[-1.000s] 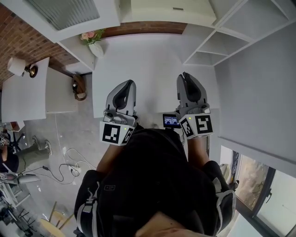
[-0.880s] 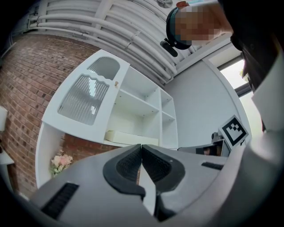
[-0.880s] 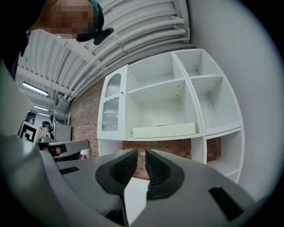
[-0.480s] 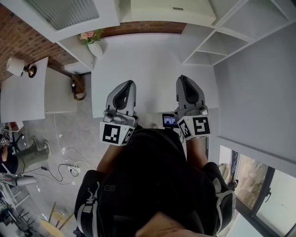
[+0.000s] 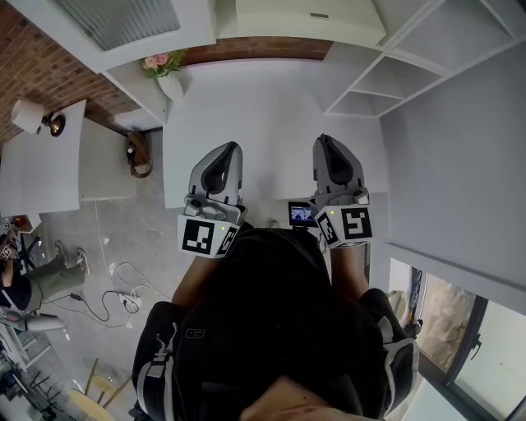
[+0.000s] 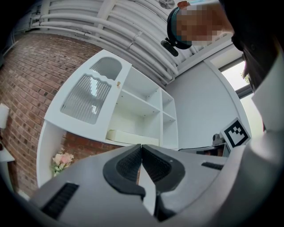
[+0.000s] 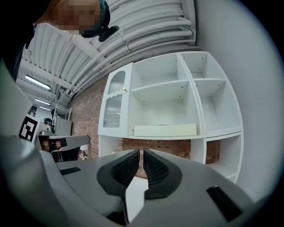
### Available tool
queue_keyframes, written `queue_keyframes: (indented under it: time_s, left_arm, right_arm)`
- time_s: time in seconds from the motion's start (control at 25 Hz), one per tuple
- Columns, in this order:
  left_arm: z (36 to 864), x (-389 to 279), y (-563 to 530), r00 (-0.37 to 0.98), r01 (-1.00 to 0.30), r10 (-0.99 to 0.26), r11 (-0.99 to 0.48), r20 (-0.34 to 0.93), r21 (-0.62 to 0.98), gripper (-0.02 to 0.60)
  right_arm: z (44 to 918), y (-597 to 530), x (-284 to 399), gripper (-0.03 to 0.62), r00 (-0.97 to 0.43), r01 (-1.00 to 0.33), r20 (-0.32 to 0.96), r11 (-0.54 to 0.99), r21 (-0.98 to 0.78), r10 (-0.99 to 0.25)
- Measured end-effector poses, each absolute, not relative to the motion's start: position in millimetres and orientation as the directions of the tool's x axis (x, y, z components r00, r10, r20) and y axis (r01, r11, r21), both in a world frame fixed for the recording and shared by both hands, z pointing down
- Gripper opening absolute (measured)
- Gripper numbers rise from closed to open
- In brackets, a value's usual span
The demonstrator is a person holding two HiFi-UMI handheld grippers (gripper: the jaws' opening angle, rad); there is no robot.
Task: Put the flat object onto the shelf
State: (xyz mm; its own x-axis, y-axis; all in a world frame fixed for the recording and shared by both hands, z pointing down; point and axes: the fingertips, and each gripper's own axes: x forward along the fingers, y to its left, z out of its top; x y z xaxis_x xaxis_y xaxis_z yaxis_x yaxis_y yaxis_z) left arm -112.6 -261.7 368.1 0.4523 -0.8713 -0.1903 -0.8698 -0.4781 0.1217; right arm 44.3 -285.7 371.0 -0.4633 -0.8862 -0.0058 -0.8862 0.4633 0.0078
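Note:
The flat object is a long cream slab. It lies on a lower board of the white shelf unit, and it shows too in the left gripper view and at the top of the head view. Both grippers hover side by side over the white table, well short of the shelf. My left gripper is shut with nothing in it, its pads meeting. My right gripper is also shut and empty.
A white vase of pink flowers stands on a low ledge at the table's far left. The shelf unit has a glazed cabinet door on its left. A brick wall is behind. Cables lie on the floor at left.
My right gripper has drawn back a little toward my body. The left gripper has stayed where it was.

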Motion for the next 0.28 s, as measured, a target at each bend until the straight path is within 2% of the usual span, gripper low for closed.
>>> queue_keyframes:
  time_s: [0.28]
  left_arm:
    - [367.7, -115.5, -260.6, 0.453, -0.869, -0.87, -0.48, -0.192, 0.123, 0.011]
  right_arm:
    - [372.2, -285.4, 41.9, 0.049, -0.46, -0.888, 0.001, 0.46, 0.015, -0.888]
